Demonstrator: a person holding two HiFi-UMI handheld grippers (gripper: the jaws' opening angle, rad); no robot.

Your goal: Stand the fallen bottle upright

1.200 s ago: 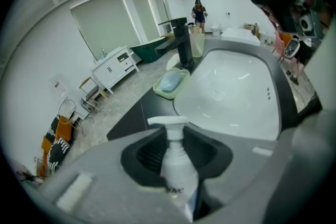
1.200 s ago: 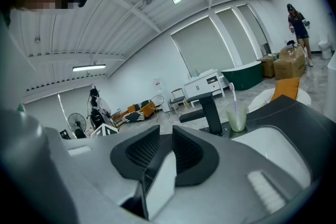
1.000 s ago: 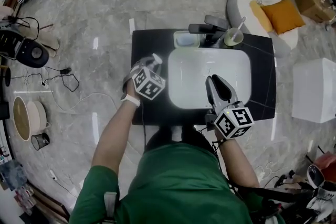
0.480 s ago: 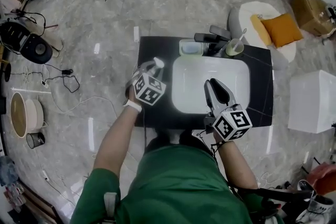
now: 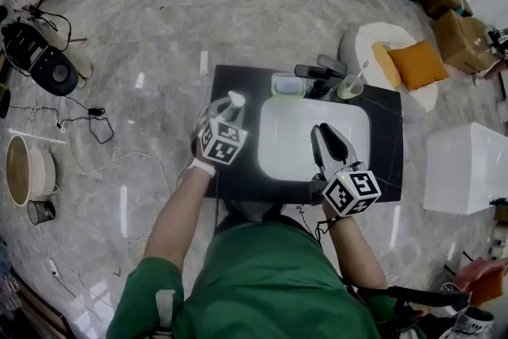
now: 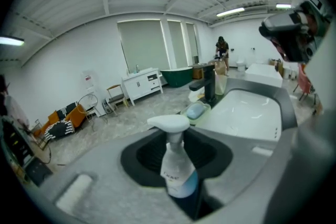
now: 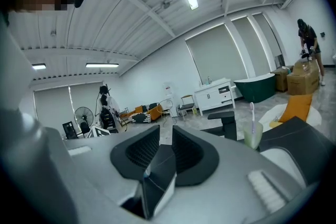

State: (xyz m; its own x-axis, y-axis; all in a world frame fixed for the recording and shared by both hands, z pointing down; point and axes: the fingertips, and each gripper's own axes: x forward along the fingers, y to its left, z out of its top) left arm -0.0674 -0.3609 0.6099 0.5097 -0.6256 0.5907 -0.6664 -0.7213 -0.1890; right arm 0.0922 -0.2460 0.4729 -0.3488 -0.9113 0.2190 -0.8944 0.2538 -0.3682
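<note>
A white pump bottle (image 5: 232, 103) with a pale blue base sits between the jaws of my left gripper (image 5: 226, 113), over the left end of the black counter (image 5: 385, 147). In the left gripper view the bottle (image 6: 178, 170) points its pump head up and away from me, and the left gripper (image 6: 181, 176) is shut on its body. My right gripper (image 5: 325, 135) hovers over the white sink (image 5: 274, 163). In the right gripper view the right gripper (image 7: 166, 136) has its pads nearly together with nothing between them.
At the back of the counter stand a black faucet (image 5: 316, 71), a soap dish (image 5: 287, 84) and a cup with a toothbrush (image 5: 349, 87). A cushioned seat (image 5: 401, 63) and a white box (image 5: 464, 167) stand to the right on the marble floor.
Both grippers have risen a little. The bottle has come up with the left gripper, and its pump head now points more upward.
</note>
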